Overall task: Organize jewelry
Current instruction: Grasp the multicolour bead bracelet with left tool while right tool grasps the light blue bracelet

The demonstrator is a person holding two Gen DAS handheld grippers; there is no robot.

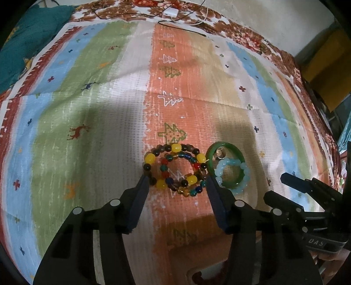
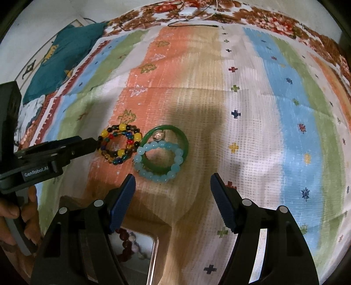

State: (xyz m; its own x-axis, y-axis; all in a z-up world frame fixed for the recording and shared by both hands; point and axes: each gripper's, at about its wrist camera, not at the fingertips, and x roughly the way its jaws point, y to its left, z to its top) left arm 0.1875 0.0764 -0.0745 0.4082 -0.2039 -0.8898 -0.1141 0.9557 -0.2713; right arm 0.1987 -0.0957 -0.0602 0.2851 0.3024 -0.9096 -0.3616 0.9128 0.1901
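Observation:
A pile of multicoloured bead bracelets (image 1: 175,170) with yellow and dark beads lies on the striped cloth; it also shows in the right wrist view (image 2: 119,144). My left gripper (image 1: 176,182) is open, its fingertips on either side of this pile. Beside it lie a green bangle (image 1: 226,149) and a pale blue bead bracelet (image 1: 232,175) overlapping it, with a small round charm inside. In the right wrist view the bangle (image 2: 182,136) and blue bracelet (image 2: 158,173) lie just ahead of my open, empty right gripper (image 2: 173,182).
A tray (image 2: 153,252) holding dark red and pale beads sits below the right gripper. A teal cloth (image 2: 63,63) lies at the far left. Cables and a white box (image 1: 170,12) lie at the far edge of the striped cloth (image 1: 109,98).

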